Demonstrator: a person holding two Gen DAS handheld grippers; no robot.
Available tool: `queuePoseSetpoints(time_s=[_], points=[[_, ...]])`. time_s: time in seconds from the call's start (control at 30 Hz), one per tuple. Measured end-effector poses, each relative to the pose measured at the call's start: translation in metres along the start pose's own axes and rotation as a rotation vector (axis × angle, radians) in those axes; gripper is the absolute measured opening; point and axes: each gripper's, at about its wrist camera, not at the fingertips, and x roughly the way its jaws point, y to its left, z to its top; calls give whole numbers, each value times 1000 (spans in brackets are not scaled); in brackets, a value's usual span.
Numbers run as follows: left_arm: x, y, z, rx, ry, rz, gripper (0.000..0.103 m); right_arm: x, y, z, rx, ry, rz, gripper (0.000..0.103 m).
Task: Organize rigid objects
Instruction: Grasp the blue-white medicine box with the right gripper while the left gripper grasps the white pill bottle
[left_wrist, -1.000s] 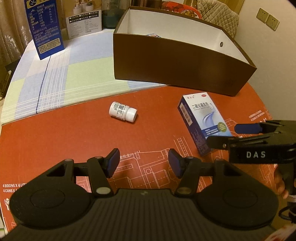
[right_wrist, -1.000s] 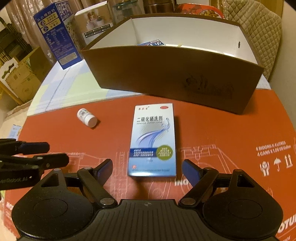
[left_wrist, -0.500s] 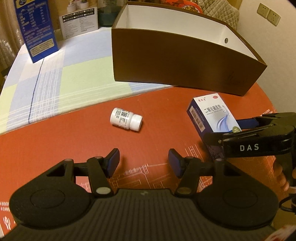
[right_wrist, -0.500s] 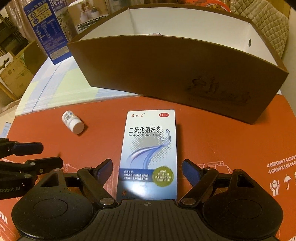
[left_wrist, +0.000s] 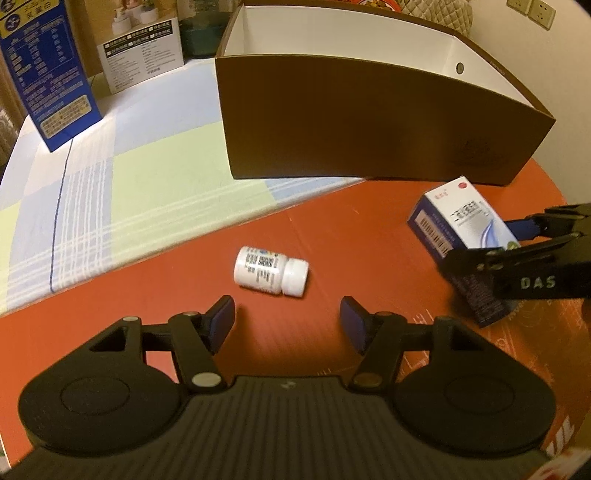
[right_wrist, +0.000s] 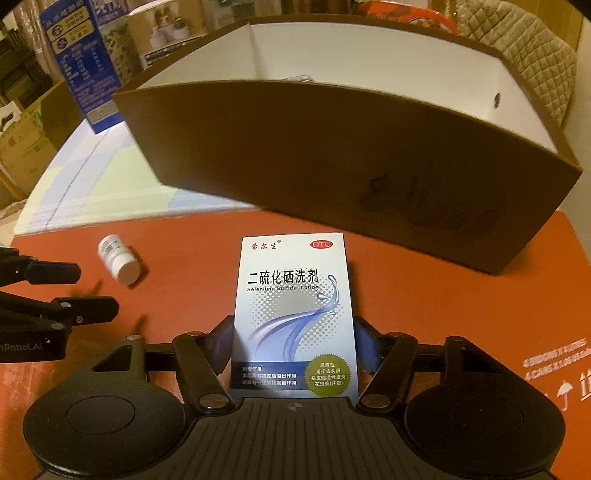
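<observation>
Lying flat on the red printed cardboard sheet (right_wrist: 443, 295) that covers the near part of the worktop, the selenium sulfide lotion carton (right_wrist: 293, 310) shows its white and blue face upward: Chinese lettering, a red OTC oval in the top corner, a blue splash swirl and a green seal low on the right. One long side carries a barcode on dark blue, seen in the left wrist view (left_wrist: 458, 236). The right hand-held gripper (right_wrist: 295, 350) has just been closing; its blue pads now sit against the carton's two long sides near its lower end, and it looks clamped on it, though the contact itself is partly hidden by the carton's edges.

Left of the carton, well apart from it, a small white pill bottle (left_wrist: 271, 270) lies on its side, white cap toward the carton, with a printed label bearing square codes. The left hand-held gripper (left_wrist: 288, 321) hangs just short of the bottle with its jaws apart, having just been opening, and nothing is between them.

Behind both stands a large brown cardboard box (right_wrist: 332, 158), open at the top and white inside, resting partly on a checked tablecloth (left_wrist: 92, 177).
</observation>
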Motion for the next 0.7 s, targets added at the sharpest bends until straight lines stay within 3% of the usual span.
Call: queuePoseSetpoints(time_s=[0.3, 0.53, 0.7], points=[[16, 7, 8, 108, -42, -22, 59, -1, 0, 0, 23, 2, 2, 63], [24, 4, 13, 171, -51, -31, 42, -1, -1, 0, 31, 6, 5, 63], [24, -1, 10, 163, -49, -29, 41, -2, 0, -1, 21, 4, 5, 63]])
